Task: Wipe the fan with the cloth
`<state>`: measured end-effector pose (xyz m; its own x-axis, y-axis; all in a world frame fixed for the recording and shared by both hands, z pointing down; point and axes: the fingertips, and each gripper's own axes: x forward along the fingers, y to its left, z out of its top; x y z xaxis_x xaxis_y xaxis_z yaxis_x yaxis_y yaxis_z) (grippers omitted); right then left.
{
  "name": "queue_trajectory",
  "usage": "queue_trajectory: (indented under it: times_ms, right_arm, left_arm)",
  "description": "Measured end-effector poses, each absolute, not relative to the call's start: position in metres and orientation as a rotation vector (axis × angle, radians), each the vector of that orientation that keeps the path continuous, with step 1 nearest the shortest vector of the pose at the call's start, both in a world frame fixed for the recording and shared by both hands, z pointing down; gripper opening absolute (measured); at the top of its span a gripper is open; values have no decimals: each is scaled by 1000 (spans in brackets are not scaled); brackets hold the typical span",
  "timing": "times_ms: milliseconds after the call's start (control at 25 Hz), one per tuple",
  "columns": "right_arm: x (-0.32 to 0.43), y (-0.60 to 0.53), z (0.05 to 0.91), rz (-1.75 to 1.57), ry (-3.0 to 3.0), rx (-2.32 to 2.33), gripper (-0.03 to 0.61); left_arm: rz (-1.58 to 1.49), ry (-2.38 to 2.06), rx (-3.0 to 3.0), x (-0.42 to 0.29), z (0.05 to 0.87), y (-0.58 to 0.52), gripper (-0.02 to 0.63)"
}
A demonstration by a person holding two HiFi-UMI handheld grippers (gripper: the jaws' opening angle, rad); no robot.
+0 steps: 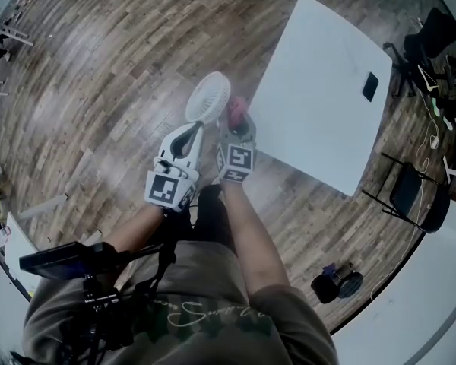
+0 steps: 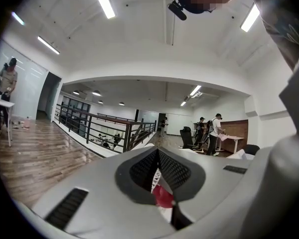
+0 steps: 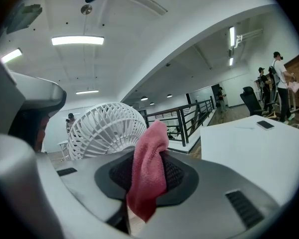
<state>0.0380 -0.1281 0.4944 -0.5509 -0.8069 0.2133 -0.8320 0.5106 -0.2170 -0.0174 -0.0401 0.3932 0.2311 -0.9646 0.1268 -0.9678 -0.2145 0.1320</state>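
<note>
Head view: my left gripper [image 1: 191, 130] holds the fan [image 1: 207, 97] aloft off the table [image 1: 319, 90]'s near corner, with the cloth [image 1: 236, 111] just beside its grille. Left gripper view: jaws pressed together on the fan's thin white part. Right gripper view: my right gripper [image 3: 147, 173] pinches the cloth; I judge wiping is about to start, and the next move calls for pressing cloth onto grille.

A black phone [image 1: 370, 87] lies on a white table [image 1: 319, 105]; a black chair [image 1: 414, 196] stands near it.
</note>
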Motion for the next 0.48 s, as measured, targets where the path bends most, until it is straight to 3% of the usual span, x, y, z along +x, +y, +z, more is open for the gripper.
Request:
queue_trajectory:
  times_ms: [480]
  right_arm:
    - [39, -127, 492, 419, -2695, 1466, 107]
  left_arm:
    - [20, -1898, 2316, -19, 404, -50, 18]
